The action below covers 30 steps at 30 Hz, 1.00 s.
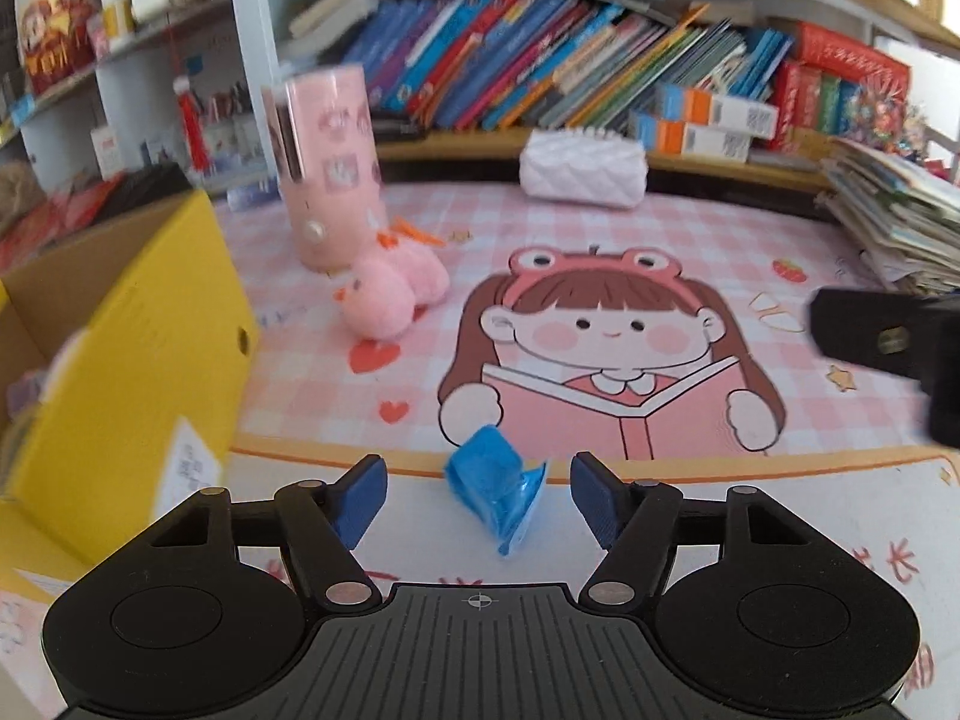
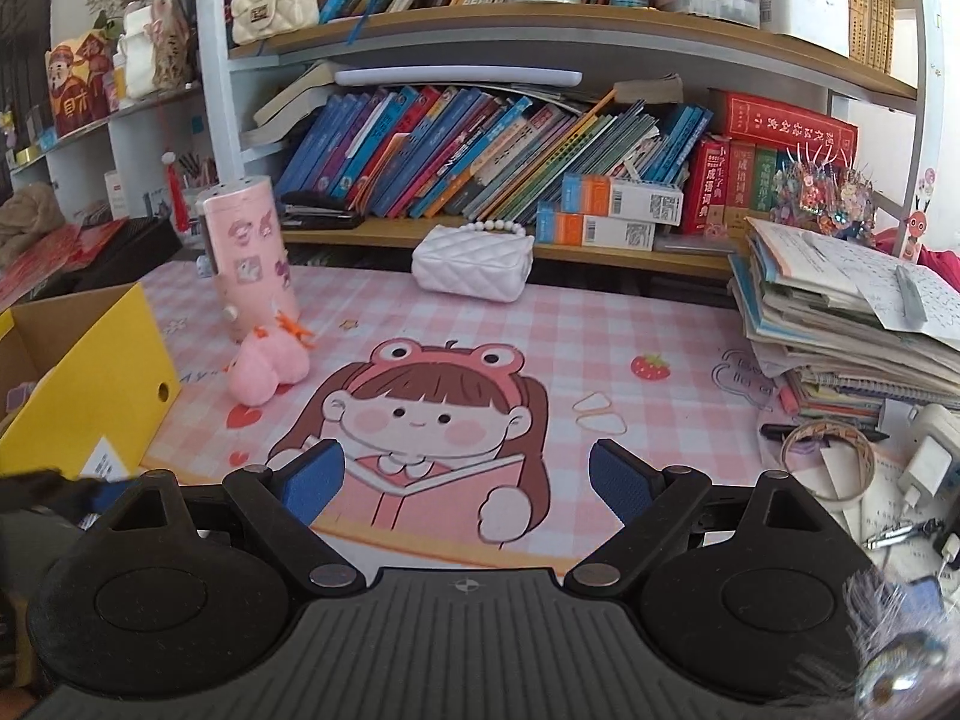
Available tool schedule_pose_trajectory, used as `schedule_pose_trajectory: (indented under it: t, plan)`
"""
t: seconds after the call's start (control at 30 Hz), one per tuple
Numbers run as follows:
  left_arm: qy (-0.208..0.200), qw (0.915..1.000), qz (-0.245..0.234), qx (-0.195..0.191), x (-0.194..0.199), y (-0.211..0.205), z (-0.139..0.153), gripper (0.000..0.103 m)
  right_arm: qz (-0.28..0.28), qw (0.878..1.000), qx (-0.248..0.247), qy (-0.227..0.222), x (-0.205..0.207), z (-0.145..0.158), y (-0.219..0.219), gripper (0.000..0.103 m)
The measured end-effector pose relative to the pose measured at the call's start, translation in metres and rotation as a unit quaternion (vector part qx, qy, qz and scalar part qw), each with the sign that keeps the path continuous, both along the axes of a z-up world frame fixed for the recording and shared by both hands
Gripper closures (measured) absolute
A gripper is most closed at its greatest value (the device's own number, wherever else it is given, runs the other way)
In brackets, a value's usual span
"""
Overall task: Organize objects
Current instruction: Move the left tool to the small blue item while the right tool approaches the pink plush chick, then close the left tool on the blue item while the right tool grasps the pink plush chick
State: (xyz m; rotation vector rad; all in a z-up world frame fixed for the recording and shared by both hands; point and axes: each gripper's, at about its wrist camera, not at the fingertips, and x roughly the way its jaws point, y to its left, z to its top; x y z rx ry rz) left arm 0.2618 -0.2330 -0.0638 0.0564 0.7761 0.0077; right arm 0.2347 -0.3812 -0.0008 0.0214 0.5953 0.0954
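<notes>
Left gripper (image 1: 478, 501) half open over the near edge of the desk mat (image 1: 660, 252), one crumpled blue wrapper (image 1: 495, 489) lying between the two blue pads, clear gaps on either side, no pad pressing on it. Right gripper (image 2: 467, 483) wide open, nothing between its two pads, only the mat's printed cartoon girl (image 2: 420, 420) with an open book beyond. Its black body also visible at the right edge of the left view.

To the left, one yellow cardboard box (image 1: 150, 348), top open, white printed label on its near side too blurred to read; contents only partly visible and unclear. Behind the box, one tall pink cylinder (image 2: 252, 252) standing upright, covered in small stickers, with one pink plush toy (image 2: 264, 372) lying just beside its base. At the mat's far edge, one white quilted purse (image 2: 474, 264) with a bead handle. A second, cream quilted bag (image 2: 273, 0) up on the shelf. On the right, one stack of notebooks and papers (image 2: 840, 330), one roll of tape (image 2: 831, 459) and one white charger (image 2: 930, 462) near it. Rows of leaning books (image 2: 480, 162) on the shelf, with red dictionaries (image 2: 780, 138) bearing Chinese titles, too small to read reliably.
</notes>
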Motion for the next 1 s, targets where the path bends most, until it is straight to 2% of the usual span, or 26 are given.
schedule_pose_trajectory:
  t: [0.1, 0.17, 0.23, 0.37, 0.53, 0.63, 0.77, 0.9, 1.0]
  plan:
    - [0.009, 0.9999, -0.008, 0.012, 0.012, -0.004, -0.011, 0.036, -0.003, 1.000, -0.003, 0.002, 0.007, 0.000, -0.005, 0.014]
    - [0.018, 0.9995, -0.013, 0.021, 0.017, -0.006, -0.018, 0.050, -0.004, 1.000, -0.004, 0.003, 0.010, 0.000, -0.007, 0.014]
    - [0.032, 0.9993, -0.013, 0.014, 0.020, -0.005, -0.023, 0.061, -0.004, 1.000, -0.005, 0.002, 0.012, 0.000, -0.009, 0.014]
    - [0.031, 0.9994, -0.015, 0.006, 0.017, 0.001, -0.024, 0.067, 0.000, 1.000, -0.003, 0.005, 0.015, -0.001, -0.009, 0.014]
    - [0.005, 0.9998, -0.019, -0.009, -0.002, 0.018, 0.000, 0.068, 0.010, 1.000, 0.000, 0.006, 0.022, -0.004, -0.003, 0.014]
    - [0.008, 0.9996, -0.015, -0.023, -0.019, 0.032, 0.012, 0.068, 0.028, 1.000, 0.007, 0.009, 0.034, -0.007, 0.005, 0.013]
    - [0.024, 0.9992, -0.006, -0.030, -0.043, 0.047, 0.017, 0.068, 0.084, 0.996, 0.001, 0.016, 0.059, -0.021, 0.025, 0.011]
    - [0.018, 0.9983, 0.008, -0.056, -0.064, 0.064, 0.027, 0.068, 0.131, 0.991, -0.016, 0.025, 0.087, -0.038, 0.050, 0.011]
    - [0.014, 0.9978, 0.008, -0.064, -0.077, 0.072, 0.032, 0.068, 0.184, 0.982, -0.025, 0.022, 0.105, -0.047, 0.074, 0.008]
